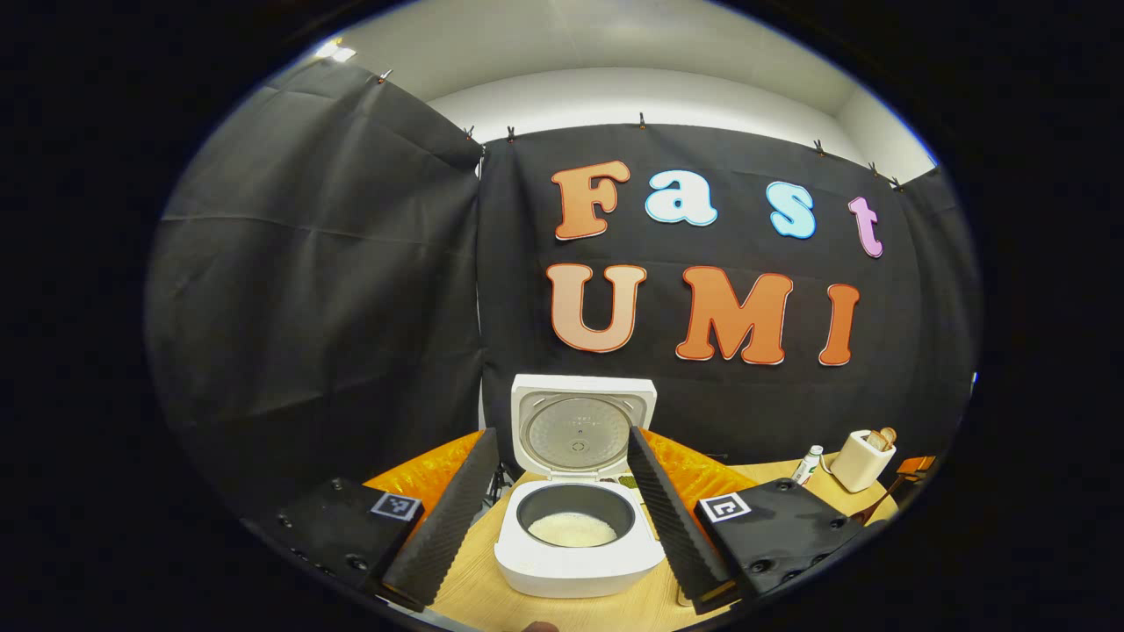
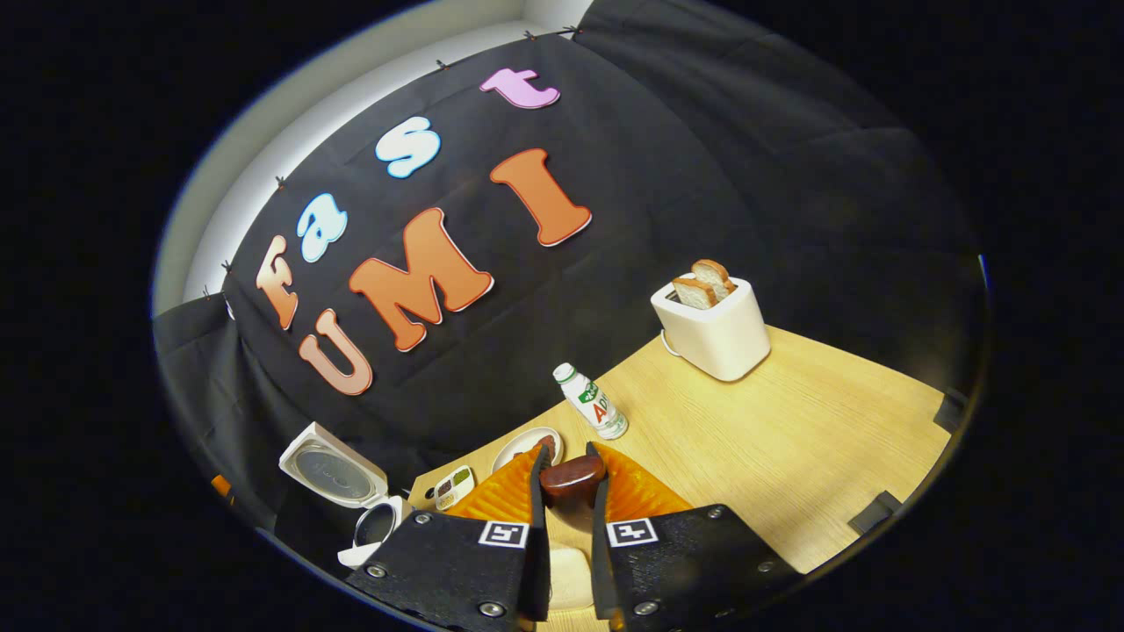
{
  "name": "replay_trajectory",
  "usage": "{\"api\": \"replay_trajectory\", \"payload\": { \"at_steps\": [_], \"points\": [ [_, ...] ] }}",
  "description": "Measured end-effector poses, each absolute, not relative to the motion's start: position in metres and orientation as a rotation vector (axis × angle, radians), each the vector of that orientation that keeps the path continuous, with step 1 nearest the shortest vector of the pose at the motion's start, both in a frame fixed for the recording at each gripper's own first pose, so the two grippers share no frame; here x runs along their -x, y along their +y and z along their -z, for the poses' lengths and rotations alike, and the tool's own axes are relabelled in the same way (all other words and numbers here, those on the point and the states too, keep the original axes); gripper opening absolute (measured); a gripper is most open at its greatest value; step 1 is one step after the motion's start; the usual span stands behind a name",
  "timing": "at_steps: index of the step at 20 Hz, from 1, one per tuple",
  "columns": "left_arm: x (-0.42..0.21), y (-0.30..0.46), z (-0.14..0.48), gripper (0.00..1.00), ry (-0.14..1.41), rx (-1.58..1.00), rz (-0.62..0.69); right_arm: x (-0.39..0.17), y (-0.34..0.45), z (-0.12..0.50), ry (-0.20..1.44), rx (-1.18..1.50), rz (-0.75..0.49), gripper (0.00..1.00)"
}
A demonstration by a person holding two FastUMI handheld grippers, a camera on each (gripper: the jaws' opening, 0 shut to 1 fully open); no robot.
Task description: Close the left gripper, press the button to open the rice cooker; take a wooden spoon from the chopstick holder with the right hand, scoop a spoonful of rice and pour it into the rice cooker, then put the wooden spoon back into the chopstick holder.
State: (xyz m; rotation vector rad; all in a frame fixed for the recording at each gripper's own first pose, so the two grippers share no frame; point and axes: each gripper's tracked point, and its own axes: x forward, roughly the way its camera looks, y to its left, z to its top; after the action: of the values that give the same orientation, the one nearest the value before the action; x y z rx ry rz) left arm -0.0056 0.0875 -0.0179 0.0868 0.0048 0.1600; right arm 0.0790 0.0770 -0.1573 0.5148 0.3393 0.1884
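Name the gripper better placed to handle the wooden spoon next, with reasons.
Right. The right gripper is shut on the wooden spoon; the left gripper hangs open, facing the open rice cooker.

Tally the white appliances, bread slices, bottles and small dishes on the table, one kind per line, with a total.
White appliances: 2, the open rice cooker and the toaster.
Bread slices: 2, standing in the toaster.
Bottles: 1, the small white bottle.
Small dishes: 2, a round plate and a divided tray.
Total: 7.
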Motion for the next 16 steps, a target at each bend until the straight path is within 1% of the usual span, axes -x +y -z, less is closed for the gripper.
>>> {"api": "replay_trajectory", "payload": {
  "at_steps": [4, 7, 11, 12, 16],
  "points": [
    [0.007, 0.091, 0.017, 0.99, -0.003, -0.089, -0.164, -0.065, 0.119, 0.131, 0.315, -0.512, -0.282, 0.18],
    [0.007, 0.093, 0.016, 1.00, -0.007, -0.090, -0.174, -0.059, 0.159, 0.129, 0.316, -0.502, -0.362, 0.18],
    [0.003, 0.097, 0.017, 0.99, -0.007, -0.097, -0.183, -0.049, 0.209, 0.158, 0.366, -0.483, -0.434, 0.18],
    [0.002, 0.097, 0.017, 1.00, -0.006, -0.094, -0.181, -0.048, 0.218, 0.165, 0.370, -0.467, -0.437, 0.18],
    [-0.004, 0.100, 0.021, 0.99, 0.005, -0.093, -0.181, -0.044, 0.247, 0.193, 0.368, -0.380, -0.428, 0.18]
  ]
}}
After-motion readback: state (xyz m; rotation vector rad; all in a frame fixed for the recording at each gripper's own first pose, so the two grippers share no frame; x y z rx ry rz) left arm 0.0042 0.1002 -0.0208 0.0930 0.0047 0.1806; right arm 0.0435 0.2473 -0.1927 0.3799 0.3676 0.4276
